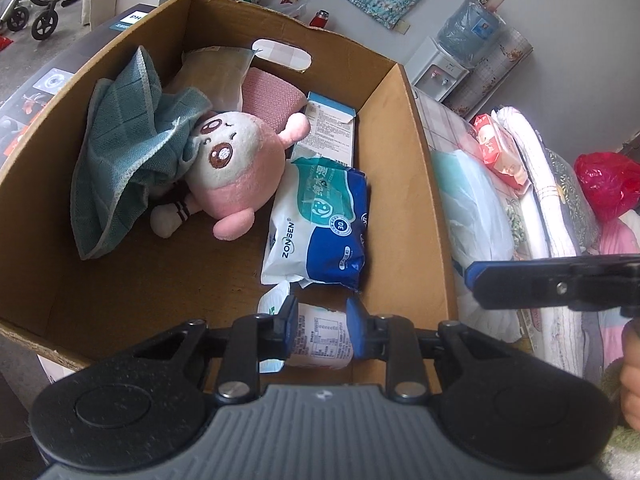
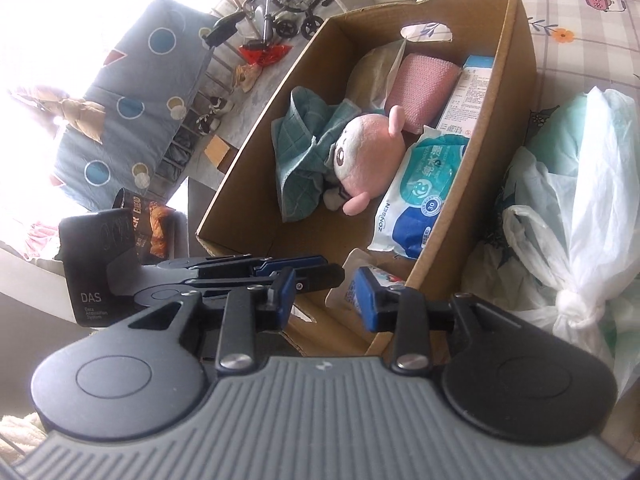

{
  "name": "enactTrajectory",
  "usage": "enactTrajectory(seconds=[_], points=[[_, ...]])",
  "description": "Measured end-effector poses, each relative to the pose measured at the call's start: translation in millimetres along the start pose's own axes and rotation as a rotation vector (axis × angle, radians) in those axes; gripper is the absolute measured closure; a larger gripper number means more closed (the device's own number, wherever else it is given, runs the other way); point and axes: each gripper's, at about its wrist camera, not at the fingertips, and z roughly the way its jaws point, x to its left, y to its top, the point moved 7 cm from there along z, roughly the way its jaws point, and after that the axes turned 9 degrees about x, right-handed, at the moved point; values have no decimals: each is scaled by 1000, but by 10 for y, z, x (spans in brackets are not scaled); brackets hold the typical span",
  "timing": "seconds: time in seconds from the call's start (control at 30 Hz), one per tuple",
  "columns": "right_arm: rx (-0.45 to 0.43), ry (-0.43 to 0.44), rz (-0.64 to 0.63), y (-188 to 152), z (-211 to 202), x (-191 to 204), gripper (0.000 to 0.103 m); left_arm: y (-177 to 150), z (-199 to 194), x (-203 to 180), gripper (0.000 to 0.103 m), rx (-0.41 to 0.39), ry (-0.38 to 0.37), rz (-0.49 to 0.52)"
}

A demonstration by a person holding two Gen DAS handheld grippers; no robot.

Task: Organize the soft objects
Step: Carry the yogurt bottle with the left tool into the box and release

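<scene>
The left tool (image 1: 320, 330) points down into the near end of an open brown cardboard box (image 1: 404, 168), its blue pads clenched on a small white soft packet with printed text (image 1: 318, 338); the packet sits between the pads at the box's near wall, and whether it rests on the box floor cannot be told. The right tool (image 2: 326, 294) hovers over the near corner of the same box with its blue pads apart and pressing on nothing; the white packet shows just beyond its right pad. In the left wrist view the right tool appears at the right edge, outside the box wall, with part of a hand (image 1: 632, 376) beneath it.

Inside the box, a pink and white plush doll with brown embroidered eyes (image 1: 236, 164) lies on its side near the middle, a teal checked cloth (image 1: 120, 160) draped over its body and spreading to the left wall. Just right of the doll lies a blue and white pack of wet wipes (image 1: 320, 224), touching the doll's head. Behind it stands a white and blue printed carton (image 1: 330, 128), beside a pink knitted pad (image 1: 272, 96) and a beige item in clear wrap (image 1: 212, 76) at the far wall.

Outside, right of the box, white plastic bags (image 2: 568, 184) lie on a patterned bedspread (image 2: 580, 20).
</scene>
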Motion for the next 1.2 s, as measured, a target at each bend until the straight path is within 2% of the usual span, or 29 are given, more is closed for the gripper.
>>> enactTrajectory(seconds=[0.17,0.3,0.43,0.6,0.67,0.77,0.83,0.9,0.97,1.07,1.2], points=[[-86,21,26,-92,-225,-138,71,36,150,-13,77,32,101,45],[-137,39,55,-214,-369,-262,69,66,207,-17,100,46,184,90],[-165,55,87,-302,-440,-388,67,44,189,-86,102,21,238,170],[-176,60,111,-356,-449,-483,65,18,45,-262,102,-62,349,308],[-178,59,110,-368,-454,-498,65,2,-19,-347,102,-106,429,381],[-182,55,103,-374,-460,-502,64,-32,-103,-572,102,-201,561,553],[-182,54,103,-378,-445,-510,63,-101,-79,-734,102,-191,530,624],[-178,55,111,-380,-417,-529,63,-139,-13,-800,102,-168,498,637],[-177,59,120,-385,-410,-548,63,-125,-13,-810,102,-180,482,620],[-182,61,125,-410,-427,-558,62,-38,-153,-694,101,-199,448,539],[-190,50,130,-430,-477,-599,62,145,-318,-299,82,-199,438,365]])
